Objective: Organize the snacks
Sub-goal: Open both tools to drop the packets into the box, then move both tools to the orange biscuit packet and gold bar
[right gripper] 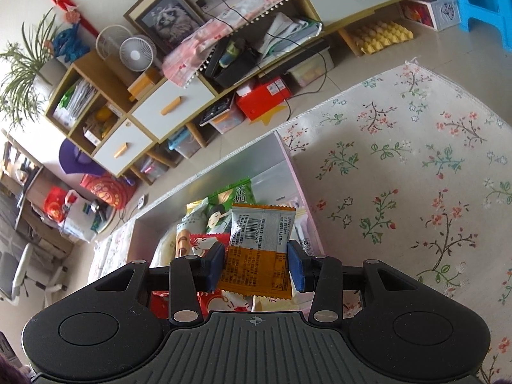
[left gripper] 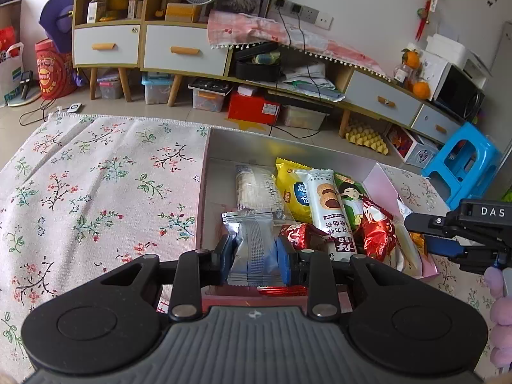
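silver pkt (left gripper: 254,249) in left tool (left gripper: 254,256), orange pkt (right gripper: 257,256) in right tool (right gripper: 256,264)

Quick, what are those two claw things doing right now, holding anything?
Left gripper: shut on a silver packet.
Right gripper: shut on an orange packet.

Tiled floor (left gripper: 198,113), wooden drawer cabinets (left gripper: 150,44)

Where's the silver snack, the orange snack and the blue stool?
Silver snack (left gripper: 254,243), left wrist view, its middle seam.
Orange snack (right gripper: 256,265), right wrist view, its orange lower half.
Blue stool (left gripper: 464,160), left wrist view, its seat edge.
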`<state>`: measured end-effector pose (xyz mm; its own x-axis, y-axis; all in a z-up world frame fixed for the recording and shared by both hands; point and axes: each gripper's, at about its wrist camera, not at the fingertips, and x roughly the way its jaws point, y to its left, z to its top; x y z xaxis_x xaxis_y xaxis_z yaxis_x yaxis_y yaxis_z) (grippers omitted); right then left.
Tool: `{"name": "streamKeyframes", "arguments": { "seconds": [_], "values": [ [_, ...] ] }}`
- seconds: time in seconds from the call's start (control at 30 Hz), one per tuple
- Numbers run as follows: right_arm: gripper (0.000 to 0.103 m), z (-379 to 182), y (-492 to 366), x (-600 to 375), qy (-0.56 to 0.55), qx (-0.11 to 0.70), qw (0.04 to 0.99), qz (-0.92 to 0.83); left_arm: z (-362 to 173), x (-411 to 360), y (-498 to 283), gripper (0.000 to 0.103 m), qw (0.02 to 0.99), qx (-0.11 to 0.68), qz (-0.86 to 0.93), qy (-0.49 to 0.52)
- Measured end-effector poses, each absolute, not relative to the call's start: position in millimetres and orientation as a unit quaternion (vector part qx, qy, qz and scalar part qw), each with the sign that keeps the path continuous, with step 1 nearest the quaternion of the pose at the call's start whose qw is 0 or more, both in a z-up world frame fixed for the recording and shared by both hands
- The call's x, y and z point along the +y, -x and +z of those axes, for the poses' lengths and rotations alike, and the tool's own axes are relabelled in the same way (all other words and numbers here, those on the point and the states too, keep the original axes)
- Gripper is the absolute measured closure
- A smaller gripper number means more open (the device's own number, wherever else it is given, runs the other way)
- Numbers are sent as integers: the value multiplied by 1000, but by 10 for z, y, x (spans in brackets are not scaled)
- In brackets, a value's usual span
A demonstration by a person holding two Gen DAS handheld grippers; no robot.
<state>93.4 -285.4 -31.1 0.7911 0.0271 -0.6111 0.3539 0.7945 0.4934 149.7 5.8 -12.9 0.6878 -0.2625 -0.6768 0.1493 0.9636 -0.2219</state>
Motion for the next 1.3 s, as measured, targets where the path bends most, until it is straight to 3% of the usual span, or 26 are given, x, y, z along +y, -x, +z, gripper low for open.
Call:
{"name": "streamKeyframes", "arguments": {
  "seconds": [0.3,0.43,0.77,1.1,1.3],
  "values": [
    [58,-324,-935,-2837,-307,308,896,-86,-122,58,-1511,74,916,379,-111,71],
    [40,-306,-933,-2820,-310,311,894,-85,-118,49,-1500,62,917,378,-112,67],
    [36,-175,-873,-2765,-294,309,901,-83,-49,40,-1415,45,917,376,-125,57],
    [18,-6,-748,-2592,-252,327,906,-91,54,112,-1300,11,913,381,-135,57],
    [13,47,-635,-2484,-215,357,903,-109,66,214,-1208,0,909,395,-127,40]
  ]
}}
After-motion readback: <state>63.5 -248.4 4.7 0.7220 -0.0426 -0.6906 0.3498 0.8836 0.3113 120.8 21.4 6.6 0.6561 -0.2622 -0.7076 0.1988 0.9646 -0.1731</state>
